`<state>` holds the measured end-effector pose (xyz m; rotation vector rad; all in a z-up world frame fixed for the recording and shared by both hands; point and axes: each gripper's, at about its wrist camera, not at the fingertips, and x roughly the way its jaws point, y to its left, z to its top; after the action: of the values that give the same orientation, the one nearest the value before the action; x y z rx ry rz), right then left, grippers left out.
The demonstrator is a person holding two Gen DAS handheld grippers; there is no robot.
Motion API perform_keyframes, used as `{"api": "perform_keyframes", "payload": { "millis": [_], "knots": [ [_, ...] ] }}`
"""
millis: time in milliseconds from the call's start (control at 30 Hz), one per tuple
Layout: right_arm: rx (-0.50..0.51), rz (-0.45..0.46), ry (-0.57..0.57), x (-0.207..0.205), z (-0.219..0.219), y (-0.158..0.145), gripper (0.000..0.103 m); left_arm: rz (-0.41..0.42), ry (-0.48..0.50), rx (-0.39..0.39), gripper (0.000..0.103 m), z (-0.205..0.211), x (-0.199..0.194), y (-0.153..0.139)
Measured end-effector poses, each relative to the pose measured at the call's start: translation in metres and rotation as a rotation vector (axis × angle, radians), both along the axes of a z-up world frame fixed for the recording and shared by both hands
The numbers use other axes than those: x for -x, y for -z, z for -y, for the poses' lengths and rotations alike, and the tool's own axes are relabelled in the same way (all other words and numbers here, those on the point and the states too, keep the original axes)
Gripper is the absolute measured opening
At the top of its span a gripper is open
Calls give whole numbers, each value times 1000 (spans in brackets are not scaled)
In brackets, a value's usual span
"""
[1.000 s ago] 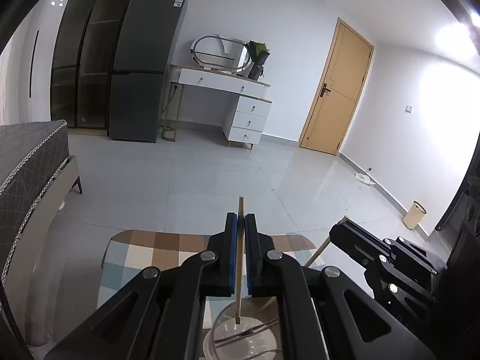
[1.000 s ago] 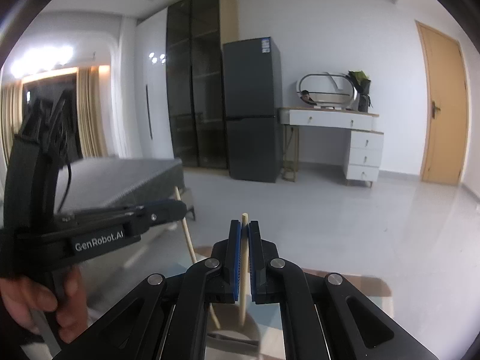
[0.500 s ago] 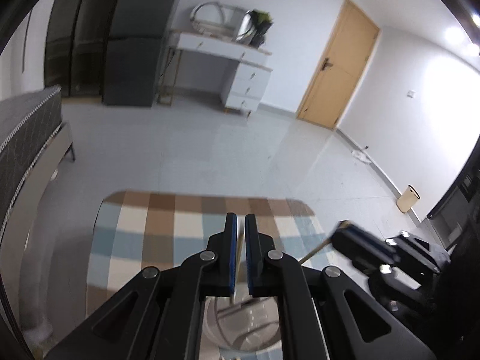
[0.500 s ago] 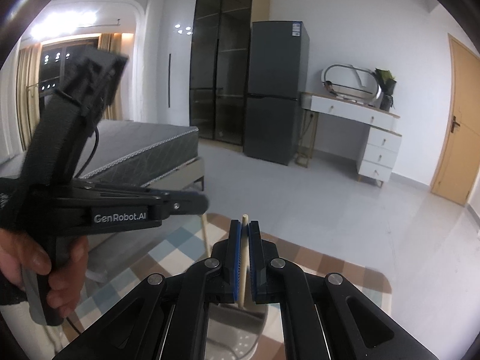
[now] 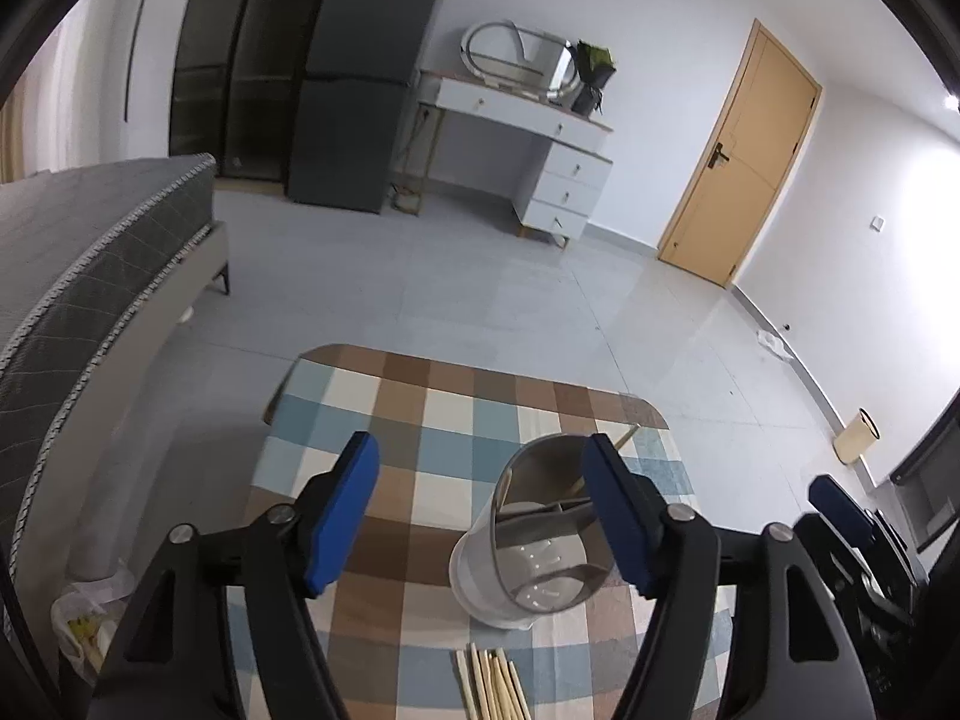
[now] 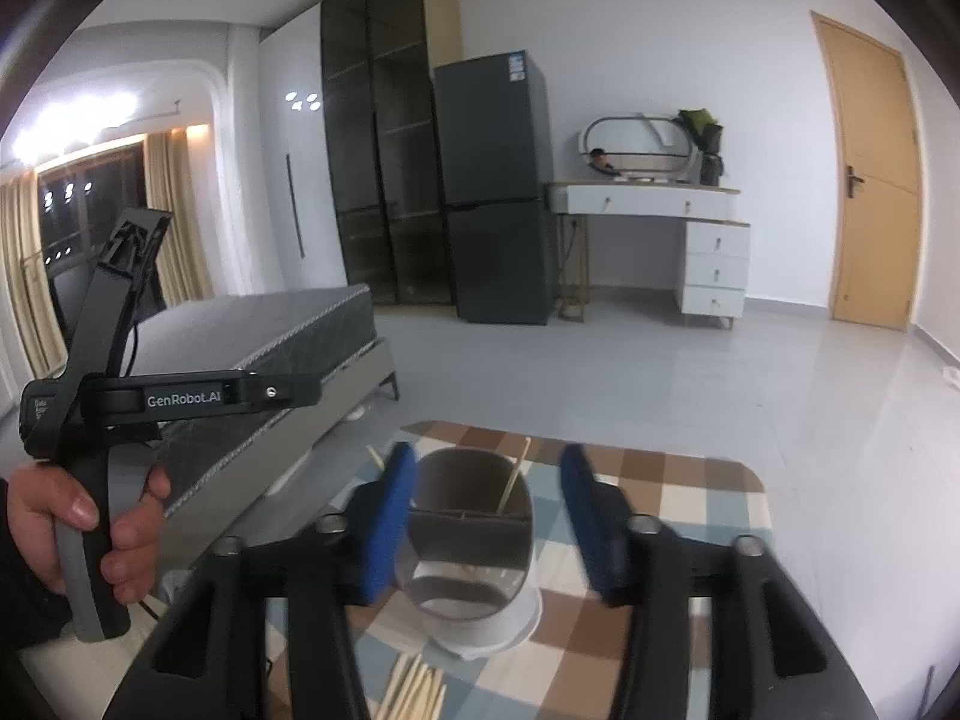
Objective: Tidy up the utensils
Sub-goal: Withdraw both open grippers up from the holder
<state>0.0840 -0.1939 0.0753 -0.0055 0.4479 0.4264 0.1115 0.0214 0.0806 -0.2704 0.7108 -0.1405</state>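
Left gripper (image 5: 483, 513) jaws apart and opening, blue pads wide, nothing between them but checkered cloth; its right pad overlaps the rim of the utensil holder (image 5: 531, 546) in the left wrist view, contact not clear. In the right wrist view the left gripper body (image 6: 180, 399) sits at the left edge, held by a hand (image 6: 78, 531) around its grip, bed (image 6: 252, 342) behind it. Tabletop (image 5: 420, 414) carries a blue, brown and cream plaid cloth. Utensil holder, grey cylinder with an inner divider and perforated bottom on a white base, stands upright near the middle of the tabletop. One chopstick (image 6: 514, 477) leans inside it with the tip poking above the rim; a second stick tip (image 6: 375, 455) shows just left of the holder behind the right gripper's left pad, and whether it sits in the holder cannot be told. Bundle of loose chopsticks (image 5: 491, 684) lies flat on the cloth in front of the holder, near the bottom edge, apart from it. Right gripper (image 6: 486, 525) jaws apart and opening, pads blurred, the holder seen between them but not touched by either pad. In the left wrist view the right gripper (image 5: 852, 528) shows at the far right edge. Background: dark fridge (image 6: 492, 186), white dresser (image 6: 660, 204), wooden door (image 6: 873, 180).
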Motion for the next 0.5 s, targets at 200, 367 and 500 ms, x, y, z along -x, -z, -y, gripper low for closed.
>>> {"api": "perform_keyframes", "payload": {
  "millis": [200,367,500],
  "knots": [
    [-51,17,9,40,1,-8,71,35,-12,-45,80,8,33,-7],
    [-67,38,57,66,2,-7,83,7,-13,-70,83,14,54,-1],
    [-84,29,76,78,5,-3,84,-12,-23,-61,83,12,67,3]
  ]
}}
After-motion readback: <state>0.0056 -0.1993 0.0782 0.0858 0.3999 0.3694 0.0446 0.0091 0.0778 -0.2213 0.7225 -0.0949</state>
